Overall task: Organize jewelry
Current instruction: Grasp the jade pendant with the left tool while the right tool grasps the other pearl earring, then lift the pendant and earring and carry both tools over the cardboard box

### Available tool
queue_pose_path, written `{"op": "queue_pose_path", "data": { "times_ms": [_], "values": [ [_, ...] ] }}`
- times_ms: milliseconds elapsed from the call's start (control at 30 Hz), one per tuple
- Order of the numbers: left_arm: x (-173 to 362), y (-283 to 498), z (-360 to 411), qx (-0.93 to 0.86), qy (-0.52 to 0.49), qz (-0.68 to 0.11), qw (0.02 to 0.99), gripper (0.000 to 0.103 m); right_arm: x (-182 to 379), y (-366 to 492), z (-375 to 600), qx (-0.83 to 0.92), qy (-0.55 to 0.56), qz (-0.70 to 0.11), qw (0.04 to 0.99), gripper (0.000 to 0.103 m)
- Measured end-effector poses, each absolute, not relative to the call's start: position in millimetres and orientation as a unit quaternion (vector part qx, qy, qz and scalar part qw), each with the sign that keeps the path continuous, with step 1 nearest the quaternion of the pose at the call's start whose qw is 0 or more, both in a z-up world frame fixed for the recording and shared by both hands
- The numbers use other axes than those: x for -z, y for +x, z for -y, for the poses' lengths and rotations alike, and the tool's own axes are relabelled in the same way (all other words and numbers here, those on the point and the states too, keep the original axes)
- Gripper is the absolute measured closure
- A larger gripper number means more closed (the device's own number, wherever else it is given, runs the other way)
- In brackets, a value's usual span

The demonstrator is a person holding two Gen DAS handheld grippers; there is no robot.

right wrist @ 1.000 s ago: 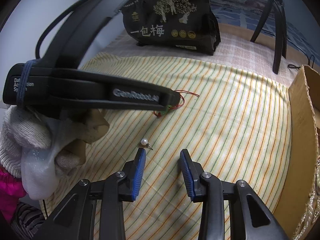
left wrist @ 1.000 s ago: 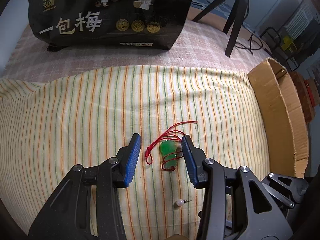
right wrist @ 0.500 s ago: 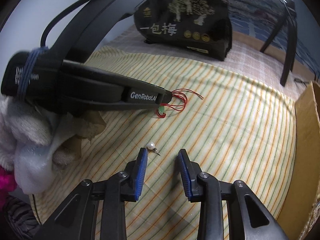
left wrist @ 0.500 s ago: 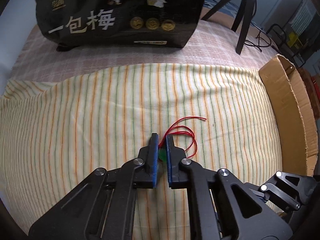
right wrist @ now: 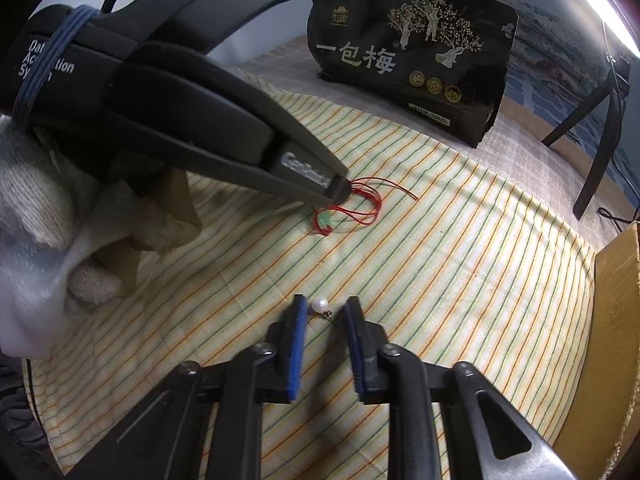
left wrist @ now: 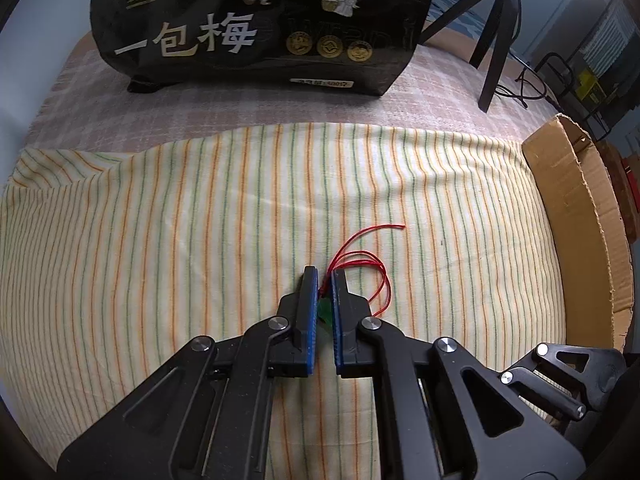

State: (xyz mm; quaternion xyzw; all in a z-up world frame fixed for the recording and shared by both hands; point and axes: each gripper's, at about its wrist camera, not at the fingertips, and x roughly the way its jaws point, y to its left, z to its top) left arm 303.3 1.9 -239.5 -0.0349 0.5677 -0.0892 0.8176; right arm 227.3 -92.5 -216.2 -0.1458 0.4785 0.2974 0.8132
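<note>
A green pendant (left wrist: 325, 310) on a red cord (left wrist: 368, 256) lies on the striped cloth (left wrist: 160, 220). My left gripper (left wrist: 325, 274) is shut on it, and the stone shows between the blue pads. In the right wrist view the left gripper (right wrist: 340, 192) pins the cord, with the pendant (right wrist: 325, 220) just below its tip. A small pearl earring (right wrist: 320, 304) with a short pin lies on the cloth between the jaws of my right gripper (right wrist: 326, 301). Those jaws are closing, and a gap shows on each side of the pearl.
A black snack bag (left wrist: 256, 28) stands at the back of the bed. A cardboard box (left wrist: 576, 216) lines the right edge. A tripod (left wrist: 496, 28) stands behind it. A gloved hand (right wrist: 36, 208) holds the left gripper at the left of the right wrist view.
The left jaws closed around the green pendant and have stayed there. The right gripper moved forward until the pearl earring lay between its jaws.
</note>
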Motion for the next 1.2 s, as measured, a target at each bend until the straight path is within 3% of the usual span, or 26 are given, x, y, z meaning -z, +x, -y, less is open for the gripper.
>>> {"op": "queue_pose_path", "data": {
  "times_ms": [867,1200],
  "values": [
    [206.5,262.0,-21.7,0.078,-0.045,-0.553,0.829,0.102,153.7,199.0,124.6,-0.265,-0.104,-0.457,0.843,0.098],
    [134.7,240.5,-31.9,0.101,-0.106,-0.485,0.862,0.103,122.1,195.0,152.0,-0.245,-0.085,-0.437,0.861,0.098]
  ]
}}
